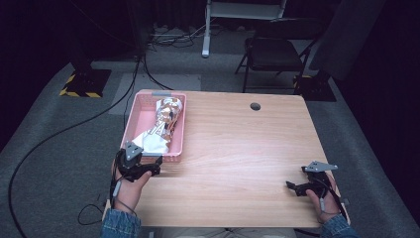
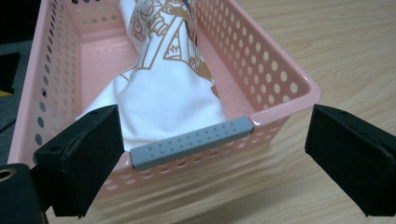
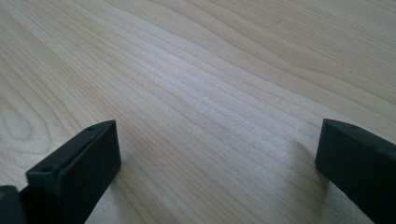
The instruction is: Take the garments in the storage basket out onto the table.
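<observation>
A pink perforated basket (image 1: 130, 119) stands at the left side of the wooden table (image 1: 237, 148). In it lies a white cloth with a gold and brown print (image 1: 166, 119). My left gripper (image 1: 147, 165) is at the basket's near end, open. In the left gripper view its jaws stand wide on either side of the basket's near wall (image 2: 280, 88) and its grey handle strip (image 2: 189, 142), with the cloth (image 2: 173, 93) just behind. My right gripper (image 1: 295, 187) rests low at the table's front right. It is open (image 3: 217, 140) over bare wood, holding nothing.
A round cable hole (image 1: 255, 106) sits near the table's far edge. Beyond the table are a black folding chair (image 1: 272, 52), floor cables (image 1: 148, 74) and a yellow-and-black striped stand base (image 1: 84, 82). The table's front edge is close to both hands.
</observation>
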`<state>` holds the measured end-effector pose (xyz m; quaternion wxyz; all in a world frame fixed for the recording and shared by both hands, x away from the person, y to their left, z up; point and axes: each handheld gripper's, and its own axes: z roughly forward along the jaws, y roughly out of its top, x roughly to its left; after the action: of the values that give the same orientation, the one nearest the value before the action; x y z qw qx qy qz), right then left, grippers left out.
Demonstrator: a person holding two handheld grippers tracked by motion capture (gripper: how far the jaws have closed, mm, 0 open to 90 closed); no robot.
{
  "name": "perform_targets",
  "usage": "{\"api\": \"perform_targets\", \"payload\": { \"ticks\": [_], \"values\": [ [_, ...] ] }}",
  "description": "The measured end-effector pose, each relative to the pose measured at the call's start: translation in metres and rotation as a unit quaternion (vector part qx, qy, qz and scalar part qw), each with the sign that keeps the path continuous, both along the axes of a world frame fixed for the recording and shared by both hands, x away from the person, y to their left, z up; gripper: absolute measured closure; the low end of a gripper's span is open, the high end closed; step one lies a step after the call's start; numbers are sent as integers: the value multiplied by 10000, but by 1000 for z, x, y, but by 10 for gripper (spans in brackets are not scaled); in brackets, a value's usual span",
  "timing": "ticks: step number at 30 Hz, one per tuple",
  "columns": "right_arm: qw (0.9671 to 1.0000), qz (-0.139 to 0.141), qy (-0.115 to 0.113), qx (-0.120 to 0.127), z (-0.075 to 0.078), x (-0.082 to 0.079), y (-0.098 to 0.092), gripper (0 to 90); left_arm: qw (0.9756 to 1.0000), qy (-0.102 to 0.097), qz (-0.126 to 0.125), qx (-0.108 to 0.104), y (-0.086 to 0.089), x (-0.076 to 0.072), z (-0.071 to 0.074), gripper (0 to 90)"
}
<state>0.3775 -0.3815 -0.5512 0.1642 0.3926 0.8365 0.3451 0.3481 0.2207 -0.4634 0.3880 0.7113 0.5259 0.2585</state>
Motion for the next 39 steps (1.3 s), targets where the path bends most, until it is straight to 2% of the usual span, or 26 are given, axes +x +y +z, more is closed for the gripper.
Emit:
{"api": "perform_targets", "payload": {
  "ticks": [16, 25, 39],
  "values": [
    [10000, -15, 0, -2, 0, 0, 0, 0, 9999, 91, -66, 111, -4, 21, 15, 44],
    [10000, -24, 0, -1, 0, 0, 0, 0, 9999, 14, -36, 158, -4, 35, 27, 48],
    [10000, -35, 1, 0, 0, 0, 0, 0, 9998, -70, -68, 193, -10, 58, 35, 47]
  ]
}}
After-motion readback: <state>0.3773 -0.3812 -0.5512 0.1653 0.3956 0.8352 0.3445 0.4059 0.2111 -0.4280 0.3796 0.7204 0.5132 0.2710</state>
